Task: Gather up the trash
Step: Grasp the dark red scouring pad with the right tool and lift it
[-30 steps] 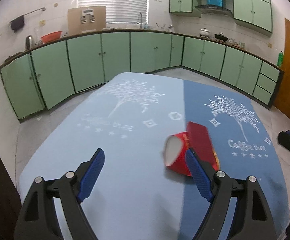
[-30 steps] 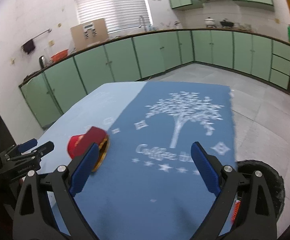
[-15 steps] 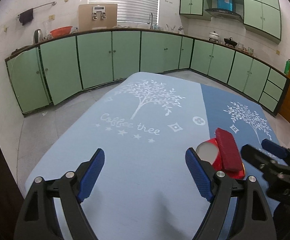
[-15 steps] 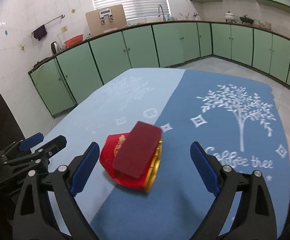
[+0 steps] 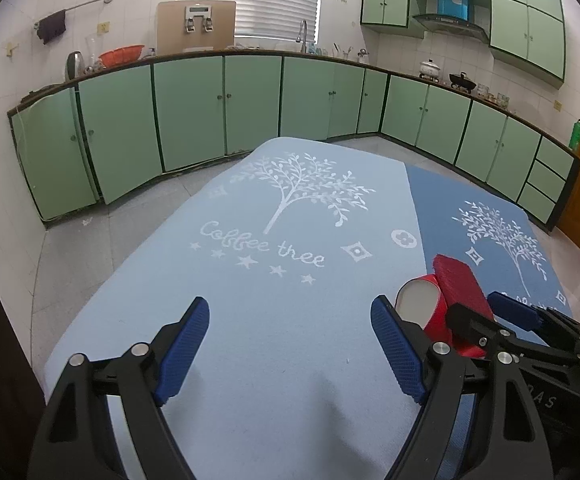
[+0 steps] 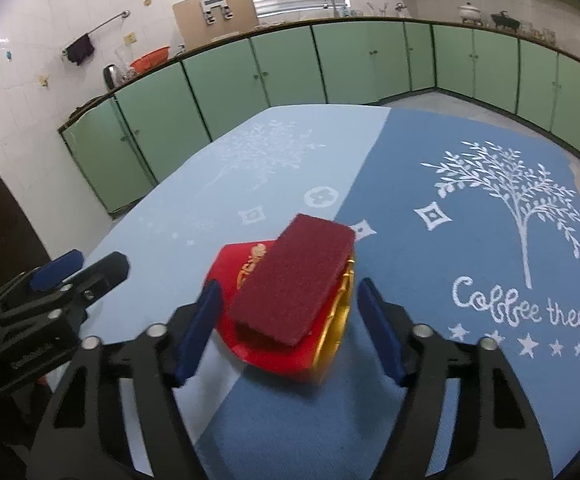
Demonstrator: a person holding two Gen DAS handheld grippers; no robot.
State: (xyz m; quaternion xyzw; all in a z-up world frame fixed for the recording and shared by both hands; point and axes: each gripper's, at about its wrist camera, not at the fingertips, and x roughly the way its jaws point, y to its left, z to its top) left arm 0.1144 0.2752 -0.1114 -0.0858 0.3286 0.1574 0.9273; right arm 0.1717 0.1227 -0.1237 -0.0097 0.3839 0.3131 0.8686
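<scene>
The right gripper is closing around a squashed red paper cup with a dark red sponge lying on top. Both sit between the jaws, but the pads do not yet press on them. To grip well, keep the jaws level with the cup's sides so they catch the cup and sponge together, and squeeze gently, since the cup looks likely to crumple further. The pile lies on the tablecloth at the seam of its light and dark halves, at 12 o'clock from the right gripper and 3 o'clock from the left gripper, which stands wide apart with nothing in it. The cup has a white inside and a gold rim; the sponge is a rough, flat block.
</scene>
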